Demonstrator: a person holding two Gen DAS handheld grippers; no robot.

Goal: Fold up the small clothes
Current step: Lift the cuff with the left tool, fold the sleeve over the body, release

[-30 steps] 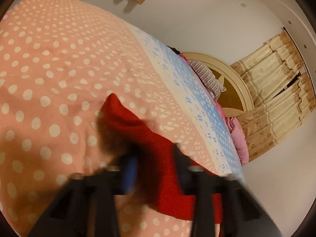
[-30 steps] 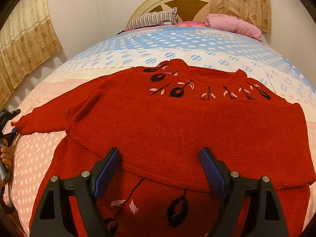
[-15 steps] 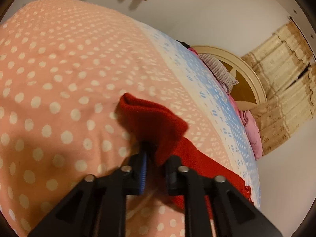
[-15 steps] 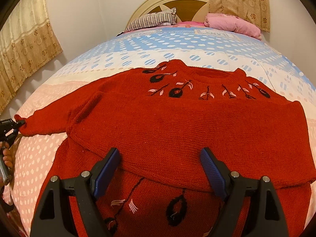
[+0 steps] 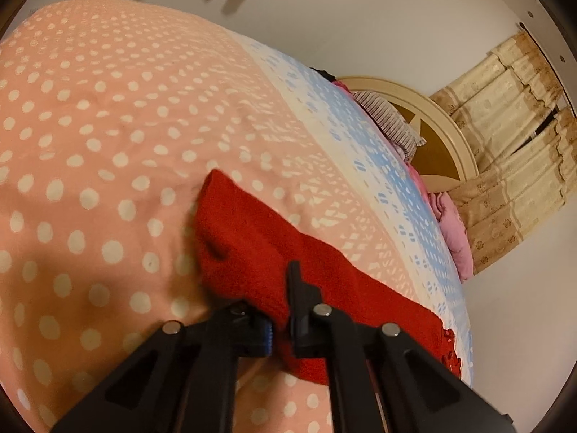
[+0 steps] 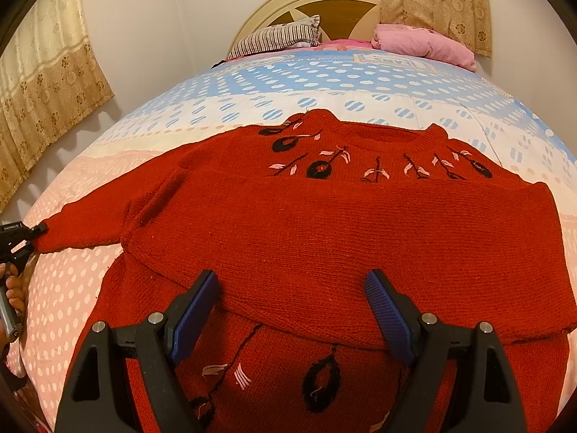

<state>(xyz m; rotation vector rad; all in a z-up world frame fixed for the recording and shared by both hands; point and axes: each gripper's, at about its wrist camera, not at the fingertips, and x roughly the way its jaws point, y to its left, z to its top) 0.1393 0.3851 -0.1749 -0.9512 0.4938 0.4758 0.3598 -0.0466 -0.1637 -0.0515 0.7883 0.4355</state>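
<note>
A red knitted sweater with black and pink embroidery lies flat on the bed, one sleeve folded across its body. Its other sleeve stretches out to the left. The left gripper holds that sleeve near the cuff, with a hand behind it. In the left wrist view the sleeve runs between the jaws of my left gripper, which are closing and pinch the knit. My right gripper hangs open over the sweater's lower body, nothing between its blue pads.
The bed has a pink dotted cover turning blue toward the headboard. A striped pillow and pink bedding lie at the head. Curtains hang at the left and behind the headboard.
My left gripper's jaws came together around the sleeve near its cuff and now pinch it; the cuff has bunched slightly. The right gripper and the sweater body have stayed put.
</note>
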